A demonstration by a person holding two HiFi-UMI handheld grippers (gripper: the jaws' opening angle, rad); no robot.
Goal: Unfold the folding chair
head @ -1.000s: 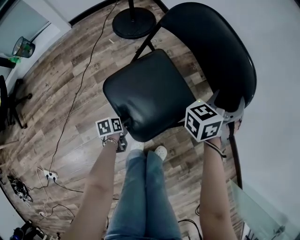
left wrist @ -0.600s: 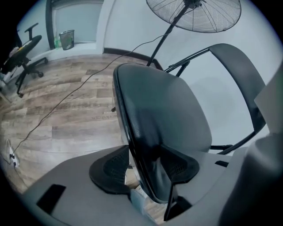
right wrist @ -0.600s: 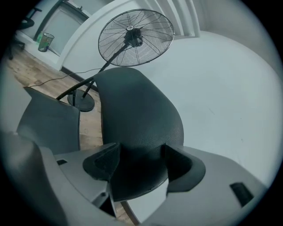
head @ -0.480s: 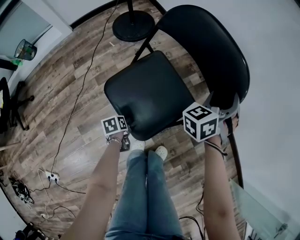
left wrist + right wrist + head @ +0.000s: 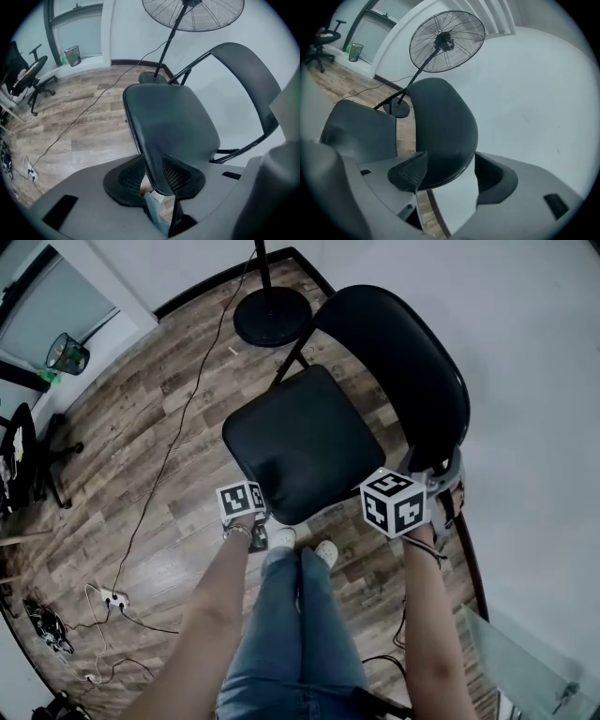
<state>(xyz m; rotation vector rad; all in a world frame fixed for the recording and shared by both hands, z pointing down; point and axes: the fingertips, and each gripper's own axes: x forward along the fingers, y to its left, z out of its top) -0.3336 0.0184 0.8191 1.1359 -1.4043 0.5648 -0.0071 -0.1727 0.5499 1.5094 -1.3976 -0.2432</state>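
Note:
The black folding chair stands open on the wood floor, with its padded seat [image 5: 300, 442] in front of my legs and its curved backrest [image 5: 394, 362] toward the wall. My left gripper [image 5: 259, 514] points steeply down at the seat's front edge. Its jaws have just been closing, and in the left gripper view the seat [image 5: 173, 122] runs between the two mesh pads of the left gripper [image 5: 157, 180], which press on its edge. My right gripper [image 5: 446, 472] sits at the backrest's near end. In the right gripper view the backrest [image 5: 440, 126] fills the jaws of the right gripper [image 5: 450, 173].
A standing fan's round base [image 5: 272, 320] stands just behind the chair. A cable [image 5: 178, 437] runs across the floor to a power strip [image 5: 114, 598]. A waste basket [image 5: 66, 354] and an office chair [image 5: 23, 460] are at the left. The white wall [image 5: 544, 427] is close on the right.
My left gripper has come up at the seat's front edge, nearer my shoes. The right gripper has shifted a little along the backrest. The chair shows smaller in the head view.

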